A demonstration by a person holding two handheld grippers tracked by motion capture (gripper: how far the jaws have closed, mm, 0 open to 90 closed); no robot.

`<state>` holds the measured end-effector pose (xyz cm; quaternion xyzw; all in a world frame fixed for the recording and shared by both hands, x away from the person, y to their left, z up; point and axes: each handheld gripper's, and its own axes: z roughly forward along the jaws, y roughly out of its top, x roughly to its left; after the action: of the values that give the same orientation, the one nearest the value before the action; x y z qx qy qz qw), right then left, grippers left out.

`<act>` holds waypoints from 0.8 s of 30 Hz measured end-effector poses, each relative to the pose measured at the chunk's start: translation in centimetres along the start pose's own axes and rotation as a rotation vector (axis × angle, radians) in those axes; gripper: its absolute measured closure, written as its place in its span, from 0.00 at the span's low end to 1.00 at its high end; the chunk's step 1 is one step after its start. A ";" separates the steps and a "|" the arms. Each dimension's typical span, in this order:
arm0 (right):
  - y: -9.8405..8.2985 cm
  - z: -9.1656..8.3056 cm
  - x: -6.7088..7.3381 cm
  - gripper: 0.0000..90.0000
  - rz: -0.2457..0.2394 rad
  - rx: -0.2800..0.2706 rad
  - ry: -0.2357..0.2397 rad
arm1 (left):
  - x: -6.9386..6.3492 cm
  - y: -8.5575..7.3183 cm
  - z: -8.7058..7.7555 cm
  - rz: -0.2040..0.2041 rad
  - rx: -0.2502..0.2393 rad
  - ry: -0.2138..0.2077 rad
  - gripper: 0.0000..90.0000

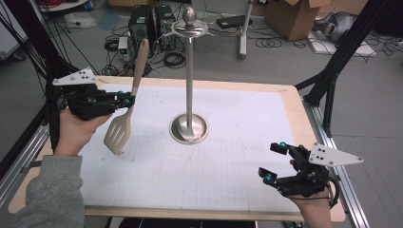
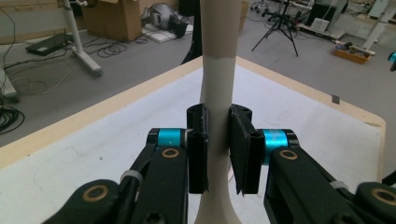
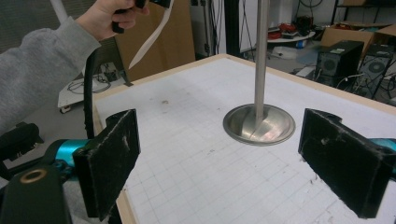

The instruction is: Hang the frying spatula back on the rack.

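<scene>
Gripping the slotted spatula (image 1: 124, 108) by its handle in my left tongs (image 1: 127, 99), I hold it nearly upright, blade down above the surface (image 1: 228, 156), left of the utensil stand (image 1: 189, 76); my right tongs (image 1: 273, 162) hang open, farther off

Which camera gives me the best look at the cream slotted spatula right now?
The high view: it shows the whole cream slotted spatula, slotted blade down and handle up, clamped by the left gripper above the white gridded mat. The left gripper view shows just its handle between the jaws; the right gripper view catches a thin strip of it.
</scene>
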<state>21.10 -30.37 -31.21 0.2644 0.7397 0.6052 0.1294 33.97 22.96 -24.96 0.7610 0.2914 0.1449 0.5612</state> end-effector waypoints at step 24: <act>0.0 -0.5 0.0 0.13 0.002 -0.011 -0.003 | -1.1 2.1 0.8 0.018 -0.006 -0.024 0.86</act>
<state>20.79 -30.79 -31.12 0.2652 0.7360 0.6089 0.1312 34.12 21.26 -23.08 0.7635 0.2774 0.1416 0.5657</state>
